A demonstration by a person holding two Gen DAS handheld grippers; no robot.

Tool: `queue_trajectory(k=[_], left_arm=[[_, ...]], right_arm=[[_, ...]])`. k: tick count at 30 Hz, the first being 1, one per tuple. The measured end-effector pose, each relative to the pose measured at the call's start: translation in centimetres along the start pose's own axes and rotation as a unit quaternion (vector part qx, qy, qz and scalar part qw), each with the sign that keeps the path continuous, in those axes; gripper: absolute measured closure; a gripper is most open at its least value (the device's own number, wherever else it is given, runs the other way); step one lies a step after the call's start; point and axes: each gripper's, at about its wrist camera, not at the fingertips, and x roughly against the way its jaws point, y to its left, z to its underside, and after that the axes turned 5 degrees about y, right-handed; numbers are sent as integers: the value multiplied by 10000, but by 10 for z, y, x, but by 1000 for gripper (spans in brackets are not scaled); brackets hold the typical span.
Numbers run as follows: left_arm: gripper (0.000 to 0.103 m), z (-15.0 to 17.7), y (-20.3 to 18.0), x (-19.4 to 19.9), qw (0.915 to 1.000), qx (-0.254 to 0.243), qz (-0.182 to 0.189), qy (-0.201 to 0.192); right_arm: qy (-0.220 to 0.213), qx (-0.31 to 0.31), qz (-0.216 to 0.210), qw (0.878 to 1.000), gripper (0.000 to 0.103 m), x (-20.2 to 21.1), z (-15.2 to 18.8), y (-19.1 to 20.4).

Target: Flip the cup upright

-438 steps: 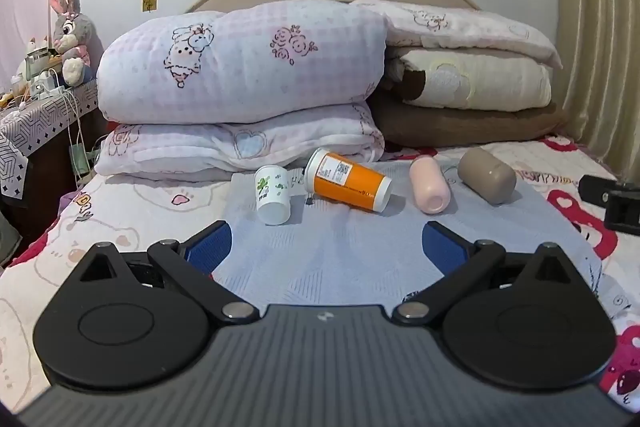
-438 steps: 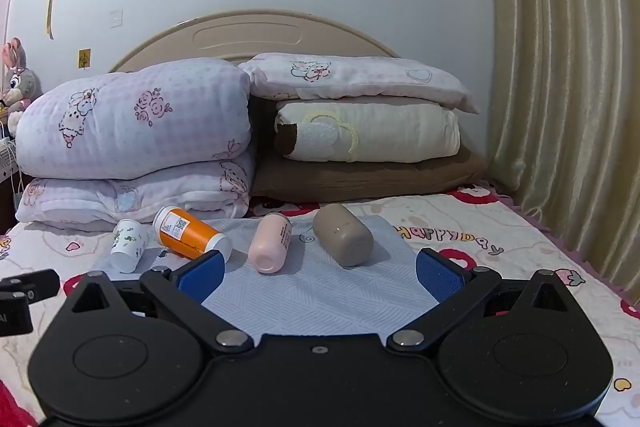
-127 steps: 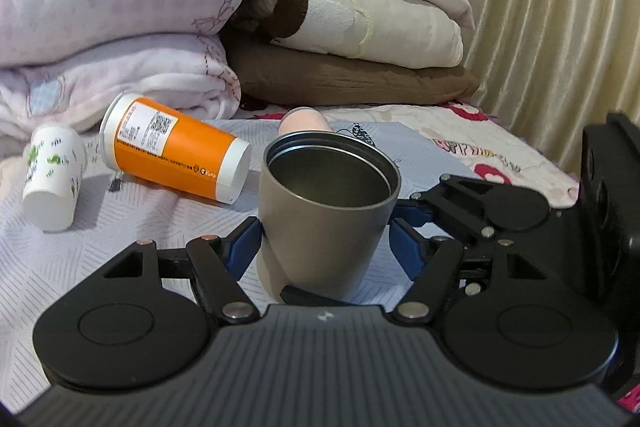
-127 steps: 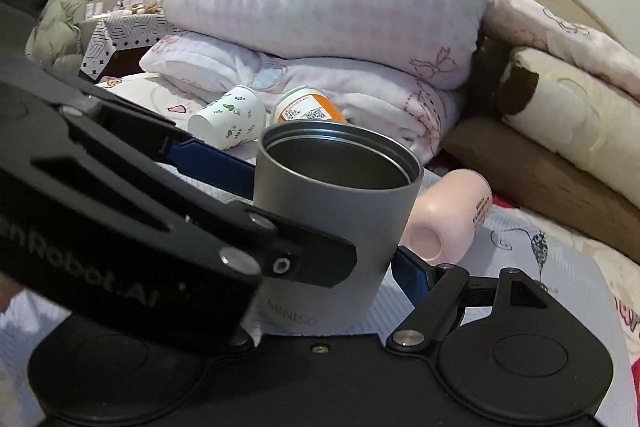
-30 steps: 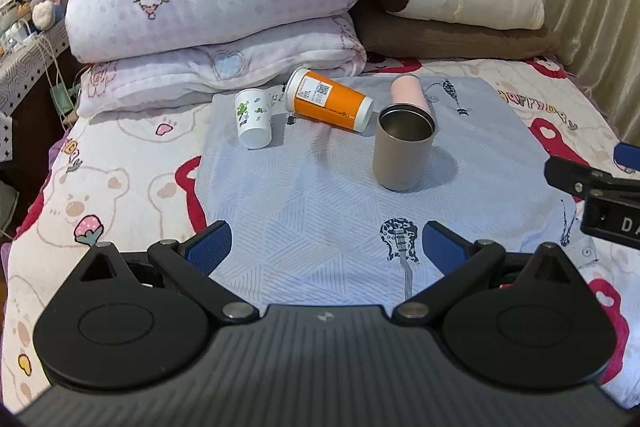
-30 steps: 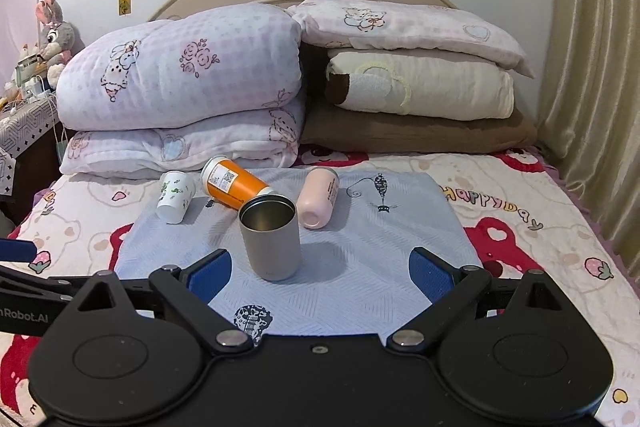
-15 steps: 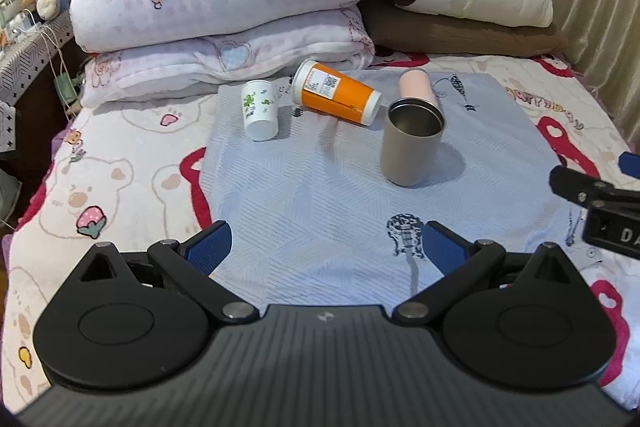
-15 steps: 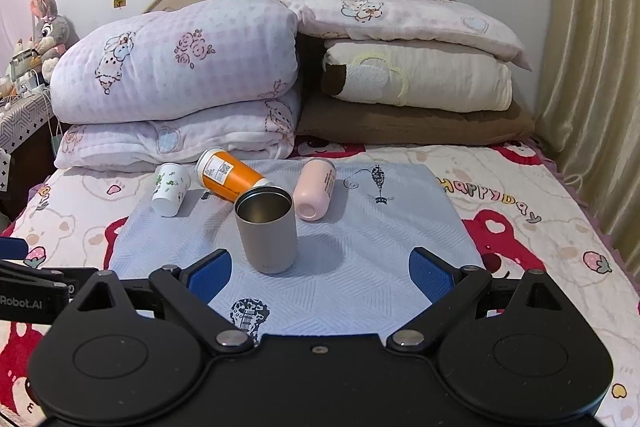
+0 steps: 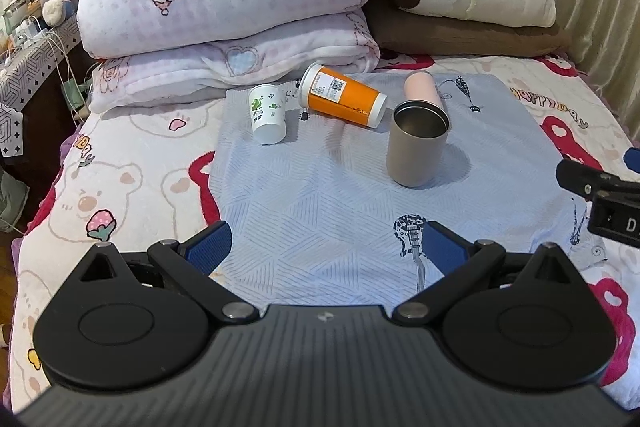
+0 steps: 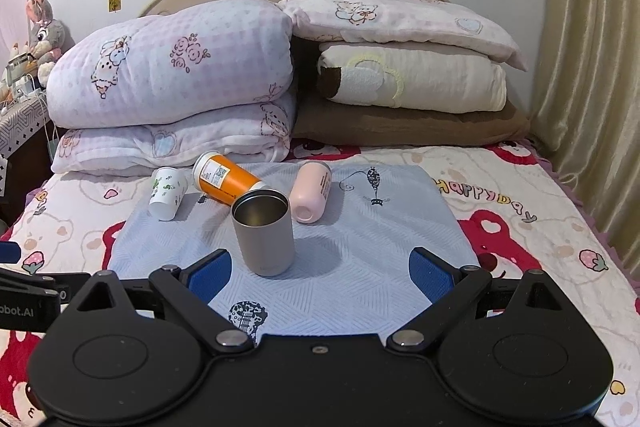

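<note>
Where the pale-blue cloth [image 10: 384, 267] covers the bed, a taupe metal cup [image 10: 264, 233] stands upright, mouth up, well ahead of both tongs and touched by neither. Left gripper [image 9: 326, 251]: jaws spread wide, holding nothing. Right gripper [image 10: 320, 269]: likewise spread, empty. Behind the cup lie an orange cup [image 10: 226, 179], a pink cup [image 10: 311, 191] and a white paper cup [image 10: 168, 193], all on their sides.

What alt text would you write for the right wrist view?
A taupe metal cup stands upright on a blue-grey cloth on a bed, with orange, pink and white cups lying behind it; the open right tool sits empty in front.
</note>
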Motion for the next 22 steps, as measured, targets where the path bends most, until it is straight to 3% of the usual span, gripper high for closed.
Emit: queue_trajectory(k=[22], left_arm=[[0,3,-5,-1,9998,-79,-100,-179]], right_arm=[[-31,-56,15,10000,6,2,1,-2]])
